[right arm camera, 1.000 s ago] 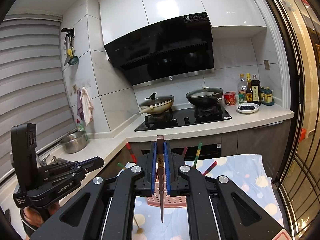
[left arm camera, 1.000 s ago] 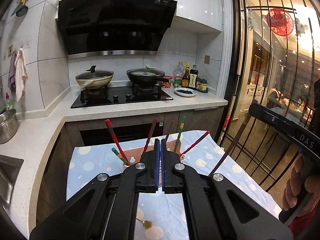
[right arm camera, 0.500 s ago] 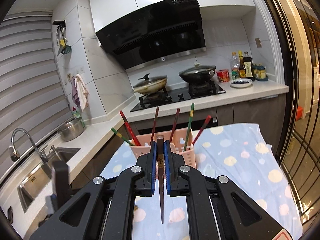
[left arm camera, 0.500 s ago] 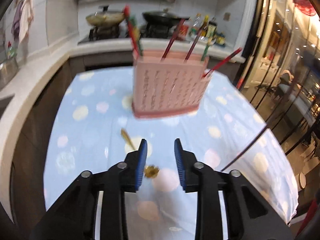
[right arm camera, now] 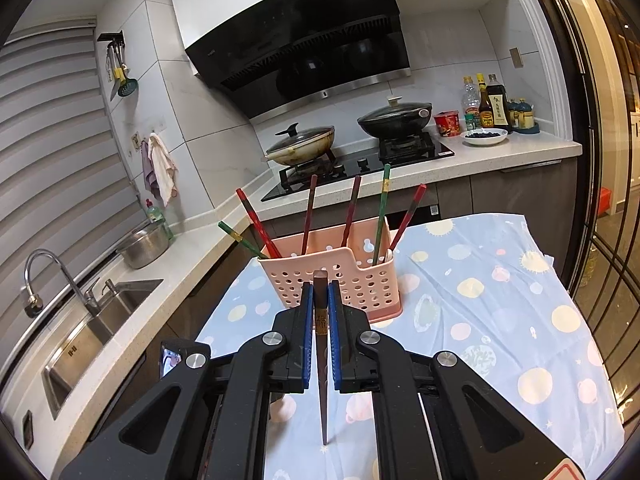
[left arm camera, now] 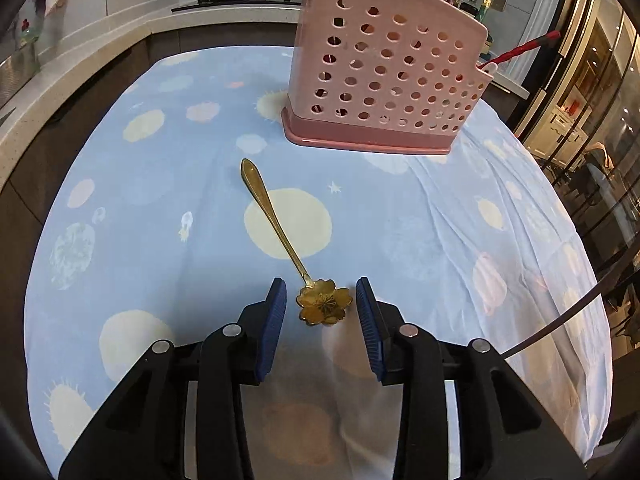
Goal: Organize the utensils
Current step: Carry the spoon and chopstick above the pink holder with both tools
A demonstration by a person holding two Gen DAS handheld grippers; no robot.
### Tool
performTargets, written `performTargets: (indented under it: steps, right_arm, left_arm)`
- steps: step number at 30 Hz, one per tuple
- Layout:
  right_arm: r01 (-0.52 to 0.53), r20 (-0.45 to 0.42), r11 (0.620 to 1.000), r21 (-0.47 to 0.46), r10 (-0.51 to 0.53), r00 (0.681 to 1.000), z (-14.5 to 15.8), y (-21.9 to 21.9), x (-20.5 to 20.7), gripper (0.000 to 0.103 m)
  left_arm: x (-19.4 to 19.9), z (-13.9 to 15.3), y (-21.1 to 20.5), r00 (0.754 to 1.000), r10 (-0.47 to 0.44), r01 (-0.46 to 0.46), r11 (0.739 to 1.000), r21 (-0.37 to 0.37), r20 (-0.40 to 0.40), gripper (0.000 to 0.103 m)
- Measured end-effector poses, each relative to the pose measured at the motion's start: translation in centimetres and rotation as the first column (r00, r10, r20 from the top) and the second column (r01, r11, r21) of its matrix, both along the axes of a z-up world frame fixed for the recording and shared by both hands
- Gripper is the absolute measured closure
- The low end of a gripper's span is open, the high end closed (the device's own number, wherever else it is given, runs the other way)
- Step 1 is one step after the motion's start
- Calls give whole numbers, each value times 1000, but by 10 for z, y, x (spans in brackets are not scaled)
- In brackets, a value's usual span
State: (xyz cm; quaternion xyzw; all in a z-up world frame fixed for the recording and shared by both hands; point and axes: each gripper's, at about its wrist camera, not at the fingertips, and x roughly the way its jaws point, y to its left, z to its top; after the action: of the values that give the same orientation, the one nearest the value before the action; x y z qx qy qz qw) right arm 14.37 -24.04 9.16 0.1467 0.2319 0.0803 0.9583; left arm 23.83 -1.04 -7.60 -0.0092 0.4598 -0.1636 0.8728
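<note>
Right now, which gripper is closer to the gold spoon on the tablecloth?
Left. The left gripper is open with its fingers on either side of the gold spoon's flower-shaped bowl. The right gripper is raised above the table, shut on a brown chopstick.

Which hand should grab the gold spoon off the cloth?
Left. Its gripper is open with the gold spoon bowl between its fingers; the right gripper is shut on a chopstick.

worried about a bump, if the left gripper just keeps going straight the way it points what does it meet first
Most likely the gold spoon: its flower bowl lies between the open fingers of the left gripper, on the tablecloth. The pink holder stands farther off; depth is unclear.
</note>
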Motion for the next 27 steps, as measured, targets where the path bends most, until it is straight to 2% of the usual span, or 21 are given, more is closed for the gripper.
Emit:
performTargets:
  steps: [1,9,16,27]
  right_arm:
    - [1,-1,1000,-1,-1,1000,0,0,0,96]
    - [3,-4,1000,6,-3,1000,-1,1,-2,96]
    - [0,-3,1000,7,0,1000,-4,2,-7,96]
    - [-16,1,1000,19,16,1000,-5,6,-27,96]
  left_arm:
    - [-1,1,1,1000,-2,2,1000,-12,-4,75]
    - [-13,5,10,1000,-10,10,999,-50,-7,76]
    - [-34,19,17,1000,-18,19,999,-45,19,76]
    - [-62,70,31,992,-15,27,995,-93,125,76]
